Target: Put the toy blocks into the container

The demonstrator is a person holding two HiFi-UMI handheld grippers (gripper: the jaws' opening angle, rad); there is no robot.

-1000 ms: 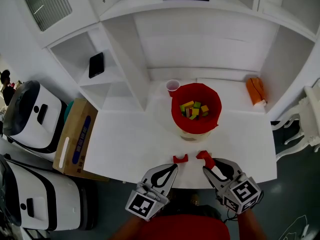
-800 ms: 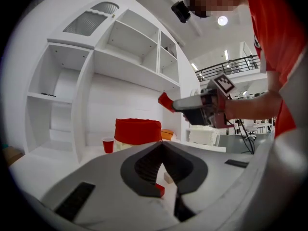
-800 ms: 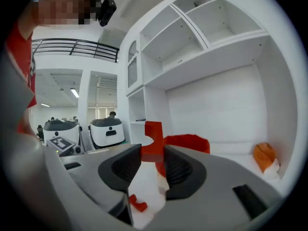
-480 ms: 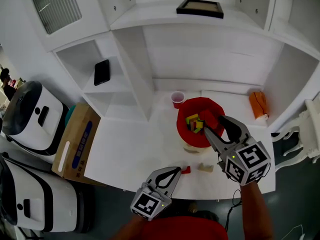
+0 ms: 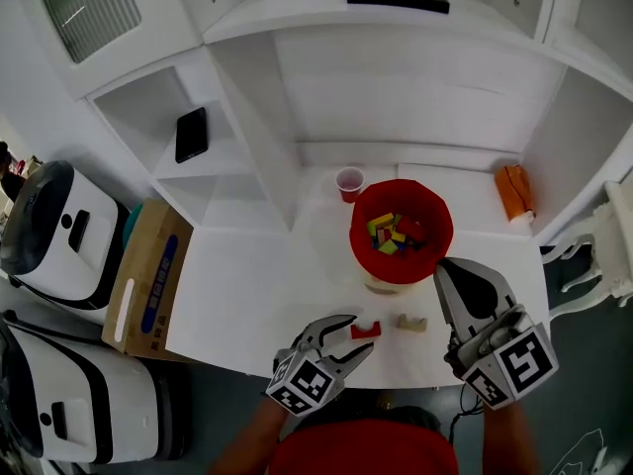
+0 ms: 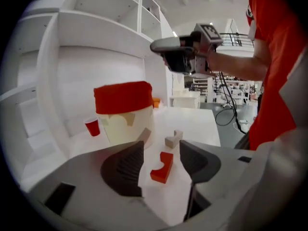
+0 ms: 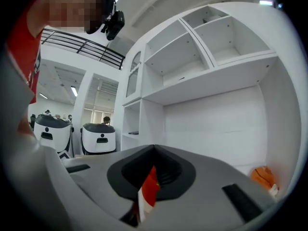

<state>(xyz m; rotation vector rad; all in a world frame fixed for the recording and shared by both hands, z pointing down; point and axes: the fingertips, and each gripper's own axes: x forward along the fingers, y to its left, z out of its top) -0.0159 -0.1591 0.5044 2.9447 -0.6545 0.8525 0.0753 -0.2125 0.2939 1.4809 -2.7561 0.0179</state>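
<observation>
The left gripper (image 6: 161,144) hangs low over the tabletop (image 5: 252,295); its jaws are opening, and the red block (image 6: 162,168) lies loose between them; a beige block (image 5: 411,322) lies near it; the right gripper (image 5: 453,270), jaws pressed together, is just beside the red-lined container (image 5: 362,228); coloured blocks (image 5: 396,234) lie inside that container.
</observation>
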